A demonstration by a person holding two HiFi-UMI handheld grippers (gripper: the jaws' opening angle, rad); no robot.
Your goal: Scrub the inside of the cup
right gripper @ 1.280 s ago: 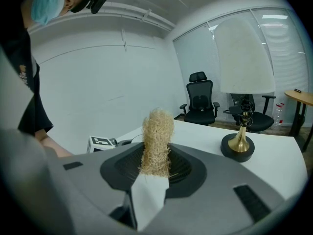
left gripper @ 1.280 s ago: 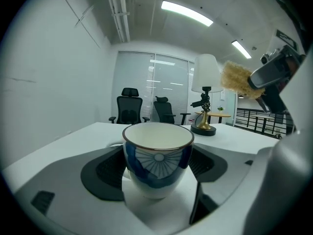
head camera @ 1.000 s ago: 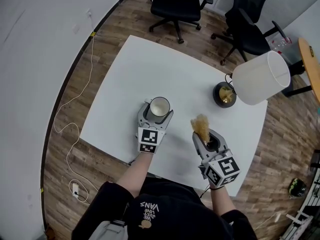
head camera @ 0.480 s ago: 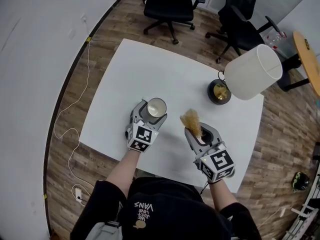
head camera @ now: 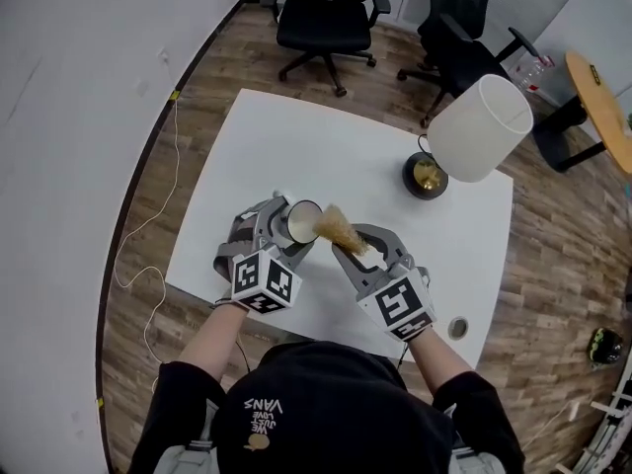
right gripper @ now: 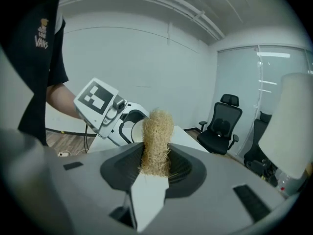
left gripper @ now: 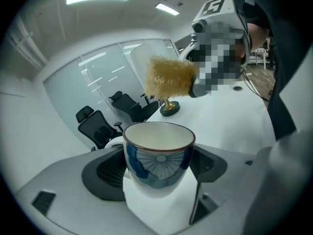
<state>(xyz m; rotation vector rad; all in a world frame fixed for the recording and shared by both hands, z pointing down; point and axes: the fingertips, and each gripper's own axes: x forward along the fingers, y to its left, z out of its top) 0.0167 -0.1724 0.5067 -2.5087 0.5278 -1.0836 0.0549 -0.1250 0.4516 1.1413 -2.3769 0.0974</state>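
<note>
Left gripper [head camera: 286, 227] clamps the cup [head camera: 302, 220], right gripper [head camera: 354, 248] pinches the scrubber [head camera: 337, 227], seemingly just outside the rim; an off-centre jab could twist the cup loose.

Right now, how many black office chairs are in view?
2. One black office chair sits beyond the white table's far edge; the second is right of it, near the white lampshade. Others may be off-frame.
</note>
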